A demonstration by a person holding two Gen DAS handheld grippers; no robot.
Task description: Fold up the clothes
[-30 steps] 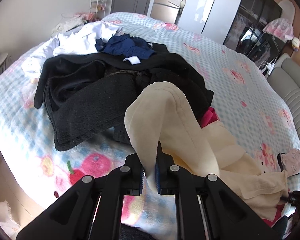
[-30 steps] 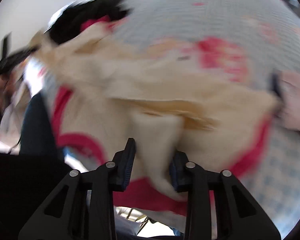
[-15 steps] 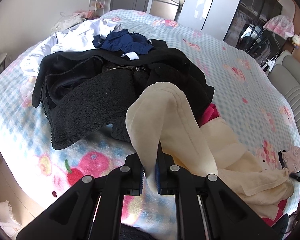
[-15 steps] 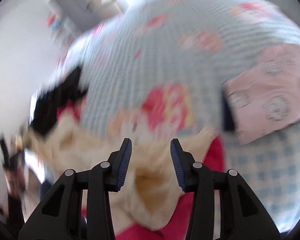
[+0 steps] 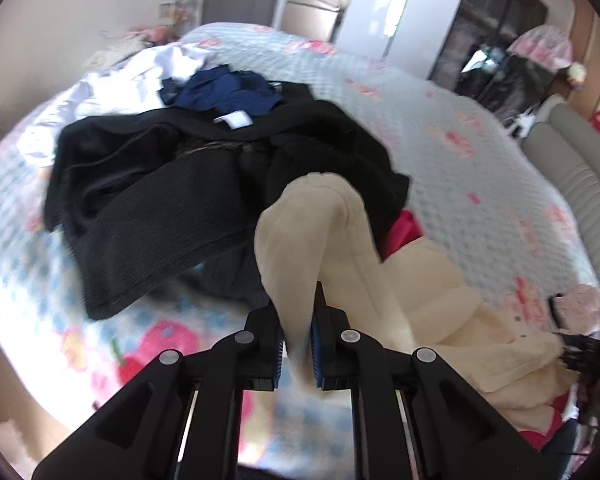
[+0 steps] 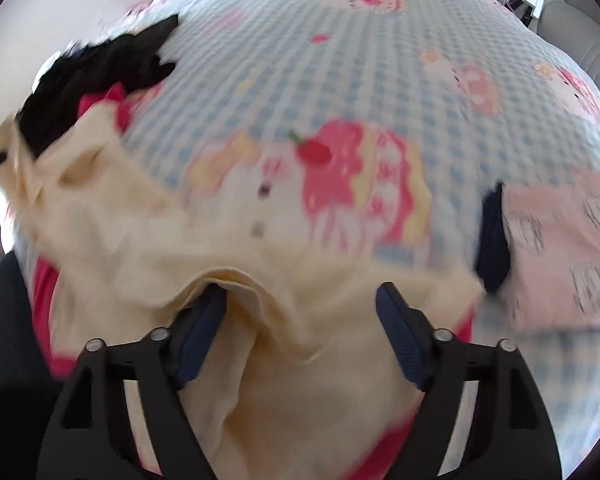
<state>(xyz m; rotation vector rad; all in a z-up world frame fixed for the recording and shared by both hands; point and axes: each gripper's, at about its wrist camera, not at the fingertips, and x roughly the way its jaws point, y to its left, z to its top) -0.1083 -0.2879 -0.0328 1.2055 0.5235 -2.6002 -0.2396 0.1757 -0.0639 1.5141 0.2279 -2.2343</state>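
A cream garment with red trim [image 5: 432, 292] lies at the near edge of the bed. My left gripper [image 5: 297, 344] is shut on one end of it; the cloth rises in a hump in front of the fingers. In the right wrist view the same cream garment [image 6: 148, 240] spreads under my right gripper [image 6: 300, 300], whose jaws stand wide open over the cloth; a fold drapes over the left finger [image 6: 198, 332]. That view is blurred.
A pile of black clothes [image 5: 172, 200] with a navy piece [image 5: 224, 92] and white cloth [image 5: 132, 80] lies on the checked blue bedspread [image 6: 340, 60]. A folded pink garment [image 6: 560, 252] lies at the right. A grey sofa [image 5: 572, 168] stands beside the bed.
My right gripper let go of the cream garment and its jaws opened wide, with the view swinging over the bed. My left gripper kept its hold and stayed nearly still.
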